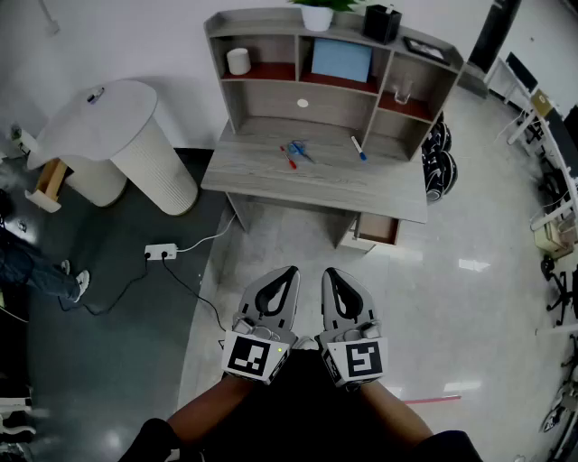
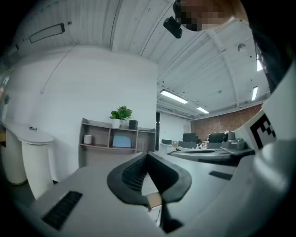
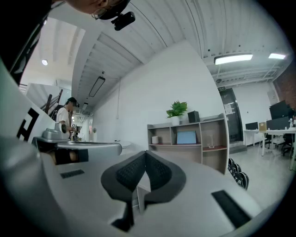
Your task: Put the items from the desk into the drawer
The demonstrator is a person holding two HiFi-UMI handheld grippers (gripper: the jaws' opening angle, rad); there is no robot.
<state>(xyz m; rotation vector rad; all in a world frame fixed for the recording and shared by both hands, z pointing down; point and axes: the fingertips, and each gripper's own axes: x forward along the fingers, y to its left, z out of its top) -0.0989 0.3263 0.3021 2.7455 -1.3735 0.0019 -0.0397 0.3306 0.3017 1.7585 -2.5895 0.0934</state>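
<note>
A grey desk (image 1: 271, 185) with a shelf unit on top stands ahead in the head view. On its top lie a red pen (image 1: 291, 162), a small blue item (image 1: 299, 150) and a blue-and-white marker (image 1: 358, 148). A drawer (image 1: 377, 229) under the desk's right side stands pulled open. My left gripper (image 1: 290, 271) and right gripper (image 1: 330, 272) are held side by side well short of the desk, both shut and empty. The left gripper view shows the shut jaw tips of the left gripper (image 2: 148, 155) below the distant shelf unit (image 2: 111, 138). In its own view the right gripper (image 3: 146, 153) is likewise shut.
A white ribbed round stand (image 1: 135, 135) is left of the desk. A power strip (image 1: 161, 251) and its cables lie on the floor. Black round items (image 1: 440, 162) sit by the desk's right end. The shelves hold a plant pot (image 1: 317, 16), a blue panel (image 1: 340, 60) and a glass (image 1: 402, 92).
</note>
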